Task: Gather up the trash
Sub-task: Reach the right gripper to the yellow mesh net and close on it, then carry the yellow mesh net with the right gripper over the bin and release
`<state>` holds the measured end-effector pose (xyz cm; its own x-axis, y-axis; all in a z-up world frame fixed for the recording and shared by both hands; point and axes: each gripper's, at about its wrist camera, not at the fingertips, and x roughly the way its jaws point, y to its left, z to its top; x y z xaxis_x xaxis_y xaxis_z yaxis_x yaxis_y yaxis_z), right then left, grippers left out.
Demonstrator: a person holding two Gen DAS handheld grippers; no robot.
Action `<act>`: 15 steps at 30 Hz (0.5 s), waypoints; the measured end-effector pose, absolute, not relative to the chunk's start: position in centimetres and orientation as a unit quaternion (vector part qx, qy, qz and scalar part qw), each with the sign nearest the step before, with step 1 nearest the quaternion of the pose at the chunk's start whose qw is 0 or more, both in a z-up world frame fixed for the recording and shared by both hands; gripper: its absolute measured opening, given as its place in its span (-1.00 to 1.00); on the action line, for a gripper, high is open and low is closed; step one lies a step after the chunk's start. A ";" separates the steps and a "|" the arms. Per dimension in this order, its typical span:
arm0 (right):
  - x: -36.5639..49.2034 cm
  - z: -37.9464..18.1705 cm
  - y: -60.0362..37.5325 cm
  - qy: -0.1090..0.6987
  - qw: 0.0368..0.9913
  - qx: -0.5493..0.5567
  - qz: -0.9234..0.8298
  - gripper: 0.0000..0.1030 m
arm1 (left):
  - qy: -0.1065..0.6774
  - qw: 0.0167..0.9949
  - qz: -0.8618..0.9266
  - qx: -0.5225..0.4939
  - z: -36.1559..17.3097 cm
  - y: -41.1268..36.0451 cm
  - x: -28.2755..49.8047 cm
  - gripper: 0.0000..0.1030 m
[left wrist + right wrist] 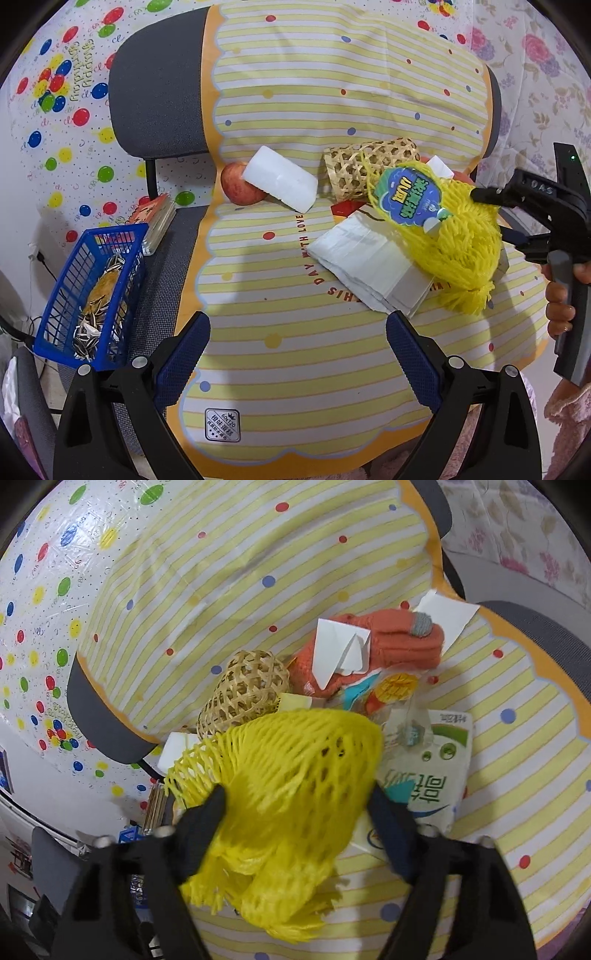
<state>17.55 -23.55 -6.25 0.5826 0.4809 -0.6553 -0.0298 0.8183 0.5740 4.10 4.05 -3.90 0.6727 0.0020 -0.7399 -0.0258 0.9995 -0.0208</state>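
Netting, a yellow foam fruit sleeve (291, 794) with a green-and-blue label (406, 195), sits between the two fingers of the right tool (295, 812); the pads press its sides and the mesh bulges between them, so this tool is clamped on the sleeve. In the left wrist view the sleeve lies at about three o'clock, over a folded white plastic bag (369, 266), with the right tool reaching in from the right edge, held by a hand (559, 302).

Left tool (297, 350) has its blue-padded fingers apart, nothing between them, above the striped yellow mat (295, 369) that covers a grey chair (155, 92). The sleeve is at two o'clock from it, well apart.

Behind the sleeve, at twelve o'clock, lies a woven bamboo basket (243, 694) on its side. An orange knitted glove (402, 642) with white paper scraps (340, 650) is at one o'clock, and a milk carton (432, 768) lies just right of the sleeve.

At eleven o'clock in the left view a white foam block (282, 177) leans against an apple (238, 184). A blue basket (92, 295) holding sunflower-seed shells stands at nine o'clock.
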 end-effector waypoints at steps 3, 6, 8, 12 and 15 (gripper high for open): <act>16.9 -4.9 -23.1 0.419 0.849 0.269 0.178 -0.54 | 0.414 0.910 0.010 -0.006 -4.0 3.9 4.0 0.84; 15.2 -2.0 -22.7 0.384 0.857 0.264 0.221 -0.75 | 0.413 0.911 0.005 0.001 -3.6 3.7 3.8 0.84; 13.3 0.8 -22.9 0.345 0.875 0.246 0.235 -0.76 | 0.411 0.912 0.002 0.006 -3.3 3.4 3.6 0.84; 7.2 6.6 -24.0 0.248 0.938 0.160 0.183 -0.77 | 0.406 0.914 -0.013 0.007 -3.1 2.7 3.3 0.83; 2.9 8.9 -24.4 0.181 0.976 0.066 0.100 -0.77 | 0.397 0.917 -0.029 0.019 -3.5 1.4 3.2 0.83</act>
<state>2.90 -24.40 8.88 0.9140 0.2198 -0.3409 -0.1717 0.9711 0.1657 3.23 1.39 -3.47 0.6836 -0.0381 -0.7289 0.0685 0.9976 0.0120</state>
